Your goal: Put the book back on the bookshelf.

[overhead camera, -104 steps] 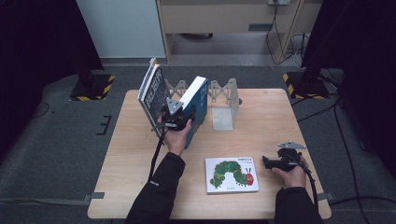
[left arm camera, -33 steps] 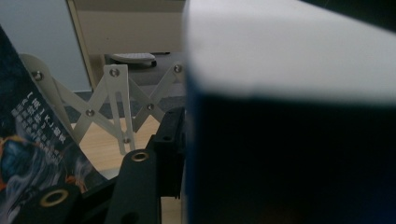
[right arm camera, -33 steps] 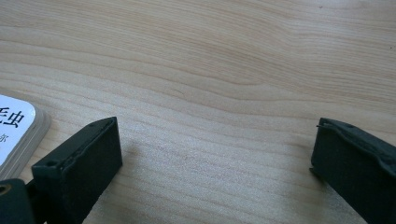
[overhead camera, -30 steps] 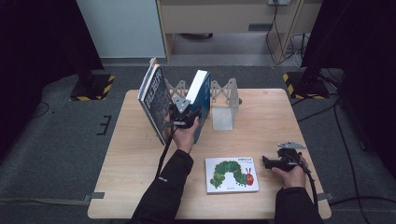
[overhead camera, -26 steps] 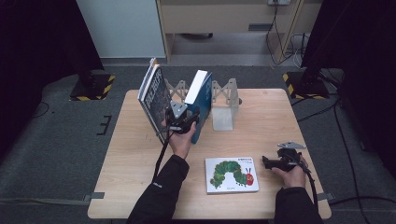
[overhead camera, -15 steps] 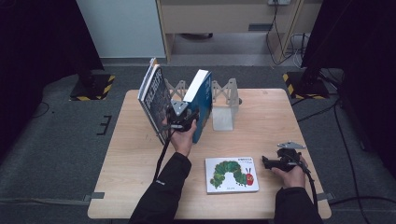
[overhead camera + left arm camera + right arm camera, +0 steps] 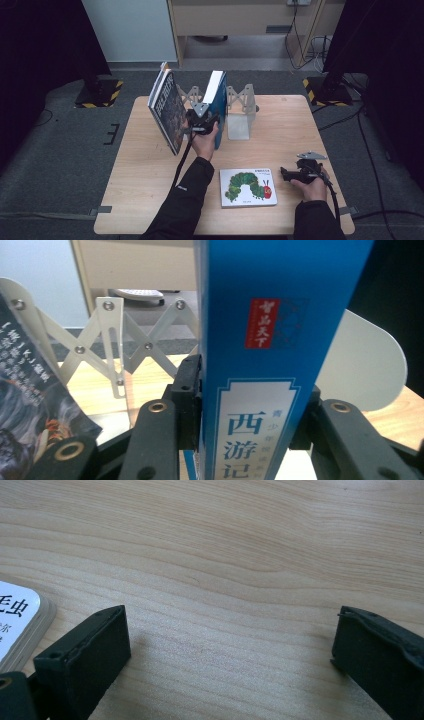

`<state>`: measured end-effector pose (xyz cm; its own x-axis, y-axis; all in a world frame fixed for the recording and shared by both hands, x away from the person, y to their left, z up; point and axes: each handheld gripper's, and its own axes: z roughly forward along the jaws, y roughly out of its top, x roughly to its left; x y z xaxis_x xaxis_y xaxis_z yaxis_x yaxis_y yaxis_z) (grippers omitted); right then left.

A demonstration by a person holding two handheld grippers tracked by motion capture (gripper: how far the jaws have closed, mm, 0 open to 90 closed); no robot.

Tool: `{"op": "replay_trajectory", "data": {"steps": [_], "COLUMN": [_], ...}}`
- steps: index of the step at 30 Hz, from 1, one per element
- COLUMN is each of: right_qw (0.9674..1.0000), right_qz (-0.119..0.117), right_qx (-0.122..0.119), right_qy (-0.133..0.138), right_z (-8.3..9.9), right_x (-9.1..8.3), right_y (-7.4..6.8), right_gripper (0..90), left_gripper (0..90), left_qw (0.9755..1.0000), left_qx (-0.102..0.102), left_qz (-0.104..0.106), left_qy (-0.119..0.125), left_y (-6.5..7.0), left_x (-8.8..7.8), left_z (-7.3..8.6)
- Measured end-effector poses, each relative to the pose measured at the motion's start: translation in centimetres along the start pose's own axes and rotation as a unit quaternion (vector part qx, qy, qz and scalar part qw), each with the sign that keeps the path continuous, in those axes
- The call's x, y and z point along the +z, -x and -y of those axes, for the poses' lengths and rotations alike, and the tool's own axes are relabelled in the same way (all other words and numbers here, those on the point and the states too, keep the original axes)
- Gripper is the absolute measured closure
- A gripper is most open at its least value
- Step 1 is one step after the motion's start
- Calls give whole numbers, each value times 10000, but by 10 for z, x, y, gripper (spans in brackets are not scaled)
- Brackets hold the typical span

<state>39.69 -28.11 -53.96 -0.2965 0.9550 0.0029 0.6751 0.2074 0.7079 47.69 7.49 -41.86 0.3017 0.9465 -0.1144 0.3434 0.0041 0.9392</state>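
Since the earlier frames the blue book [image 7: 216, 107] has tipped from a lean to nearly upright inside the rack [image 7: 235, 107], and the left gripper [image 7: 202, 121] has slid with it; its jaws have just been closing, with the book's spine between them.

Taking the rack as the landmark, largest first: the bench [image 7: 150, 200] carries everything. A dark book [image 7: 167, 112] leans at the rack's left end, its cover tilted outward. The blue book stands just right of it, within the folding lattice and left of the rack's pale end plate [image 7: 370, 365]. In the left gripper view the jaws are clamped on the blue book's spine [image 7: 265, 390], one pad on each side. Well in front of the rack, toward the person, a caterpillar book [image 7: 248, 186] lies flat. To its right the right gripper [image 7: 302, 174] rests low over bare wood — jaws wide apart, nothing between them, with the flat book's corner [image 7: 17, 615] just beside one jaw.

What could go wrong: the blue book stands with a gap on either side, so it will likely topple if released before it leans on something — perhaps into the dark book, which already leans steeply and could slide off the bench edge. A light rack might also skid if pushed sideways.
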Motion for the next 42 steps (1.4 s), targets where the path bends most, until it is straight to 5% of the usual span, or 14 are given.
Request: {"op": "replay_trajectory", "data": {"steps": [5,12,28,42], "right_qw": [10000,10000,10000,10000], "right_qz": [3,23,13,-13], "right_qx": [-4,-13,-26,-6], "right_qy": [2,16,7,-8], "right_z": [0,0,0,0], "right_x": [0,0,0,0], "right_y": [0,0,0,0], "right_gripper": [22,23,23,21], "left_gripper": [543,560,549,539], "left_qw": [9992,9984,9985,9960], "left_qx": [255,154,63,30], "left_qz": [293,543,506,877], "left_qy": [43,-66,-176,-148], "left_y": [1,-4,13,8], "left_x": [-15,-22,-5,-17], "left_z": [8,12,3,5]}}
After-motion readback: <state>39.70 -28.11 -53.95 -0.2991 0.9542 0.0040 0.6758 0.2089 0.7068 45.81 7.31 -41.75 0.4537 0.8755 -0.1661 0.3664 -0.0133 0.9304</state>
